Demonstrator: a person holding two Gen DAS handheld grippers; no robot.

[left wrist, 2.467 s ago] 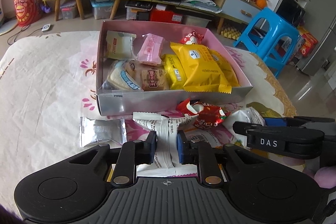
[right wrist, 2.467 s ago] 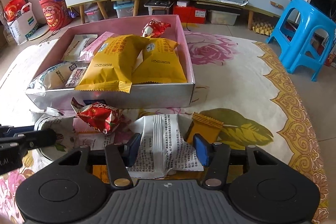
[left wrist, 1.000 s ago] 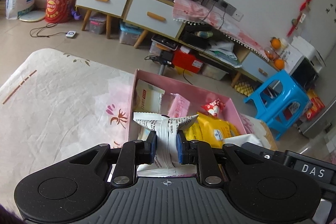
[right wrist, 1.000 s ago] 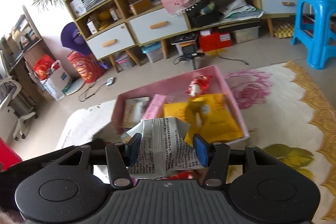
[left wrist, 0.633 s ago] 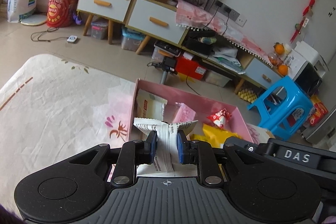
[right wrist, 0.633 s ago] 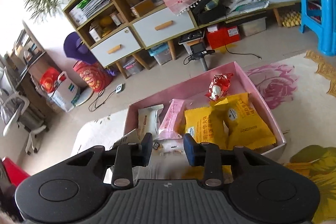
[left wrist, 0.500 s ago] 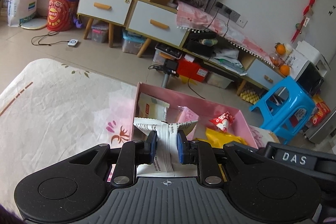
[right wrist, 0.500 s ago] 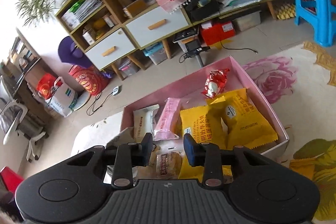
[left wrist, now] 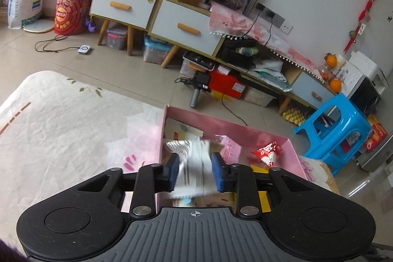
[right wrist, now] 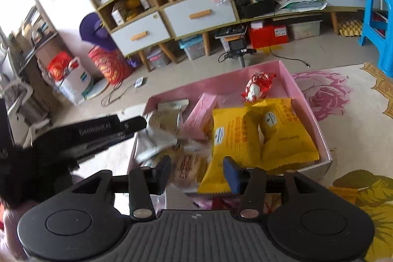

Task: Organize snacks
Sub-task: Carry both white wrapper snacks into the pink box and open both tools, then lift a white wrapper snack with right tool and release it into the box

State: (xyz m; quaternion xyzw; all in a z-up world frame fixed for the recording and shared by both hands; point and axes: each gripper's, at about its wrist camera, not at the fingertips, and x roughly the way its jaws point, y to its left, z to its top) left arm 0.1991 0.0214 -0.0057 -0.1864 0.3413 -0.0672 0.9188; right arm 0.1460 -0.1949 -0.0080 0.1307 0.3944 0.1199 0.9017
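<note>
White crinkled plastic: a snack packet [left wrist: 194, 167] falls from our left gripper [left wrist: 194, 173] into the pink cardboard box [left wrist: 260, 130].

We see the white printed packet blurred between the left gripper's blue pads [left wrist: 217, 174], which stand apart with gaps on both sides, so the jaws are spread and it looks released rather than held. The packet's long axis runs away from us, along the fingers, and it hangs just above the box's near left corner; from the right wrist view it shows as a pale smear [right wrist: 157, 141] over that same corner. Our right gripper [right wrist: 196, 172] is wide apart and carries nothing, hovering over the box's near wall, above two yellow foil bags [right wrist: 260, 134]. The left gripper [right wrist: 103, 131] is nearer the packet. We judge that both should next go back for whatever snacks remain outside the box.
</note>
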